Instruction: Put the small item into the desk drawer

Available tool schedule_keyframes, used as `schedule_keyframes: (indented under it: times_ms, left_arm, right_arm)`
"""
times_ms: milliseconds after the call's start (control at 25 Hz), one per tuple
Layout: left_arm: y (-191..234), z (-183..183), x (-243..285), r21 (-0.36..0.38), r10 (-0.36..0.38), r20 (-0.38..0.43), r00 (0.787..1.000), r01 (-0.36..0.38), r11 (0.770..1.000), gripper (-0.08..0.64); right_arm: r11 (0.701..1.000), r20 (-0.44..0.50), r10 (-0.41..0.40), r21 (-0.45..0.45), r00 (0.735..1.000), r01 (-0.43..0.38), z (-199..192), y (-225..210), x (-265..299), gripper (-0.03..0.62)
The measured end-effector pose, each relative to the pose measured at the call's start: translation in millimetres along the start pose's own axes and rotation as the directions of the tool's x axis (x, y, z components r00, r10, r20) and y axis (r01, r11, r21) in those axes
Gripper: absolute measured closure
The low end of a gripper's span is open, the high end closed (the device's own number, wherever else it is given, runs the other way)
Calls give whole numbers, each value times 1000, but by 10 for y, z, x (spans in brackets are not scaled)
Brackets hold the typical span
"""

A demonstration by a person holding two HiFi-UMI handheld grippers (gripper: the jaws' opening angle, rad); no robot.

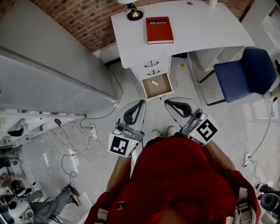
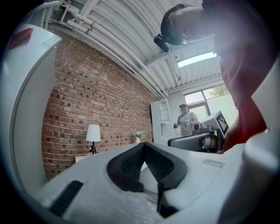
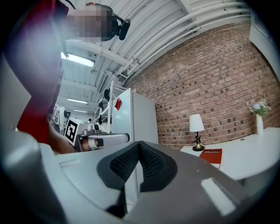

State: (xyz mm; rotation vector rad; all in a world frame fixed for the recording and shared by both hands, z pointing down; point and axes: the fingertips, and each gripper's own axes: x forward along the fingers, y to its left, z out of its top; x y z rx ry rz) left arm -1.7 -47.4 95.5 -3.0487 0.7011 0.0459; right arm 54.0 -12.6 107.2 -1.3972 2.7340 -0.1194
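A small white item (image 1: 154, 82) lies inside the open bottom drawer (image 1: 166, 88) of the white desk (image 1: 197, 30). My left gripper (image 1: 142, 103) and right gripper (image 1: 166, 102) are held side by side just in front of the drawer, above the floor, both pointing toward it. The two are shut, pads together, with nothing between them. In the left gripper view the left gripper (image 2: 143, 144) points at the brick wall, and the drawer is hidden there. In the right gripper view the right gripper (image 3: 139, 143) does the same.
A red book (image 1: 159, 29) and a lamp (image 1: 133, 13) sit on the desk. A blue chair (image 1: 245, 72) stands to the right and a big grey cabinet (image 1: 48, 57) to the left. Cables (image 1: 74, 144) trail over the floor at left. A person (image 2: 187, 120) stands far off.
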Motion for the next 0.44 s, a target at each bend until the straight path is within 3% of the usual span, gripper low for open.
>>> schedule_keyframes:
  times_ms: [440]
  left_arm:
    - [37,31,-42,3,-16,28,999,16,1000,555]
  right_arm:
    - [1000,3,-21,-14,1000,21,17,48,29,581]
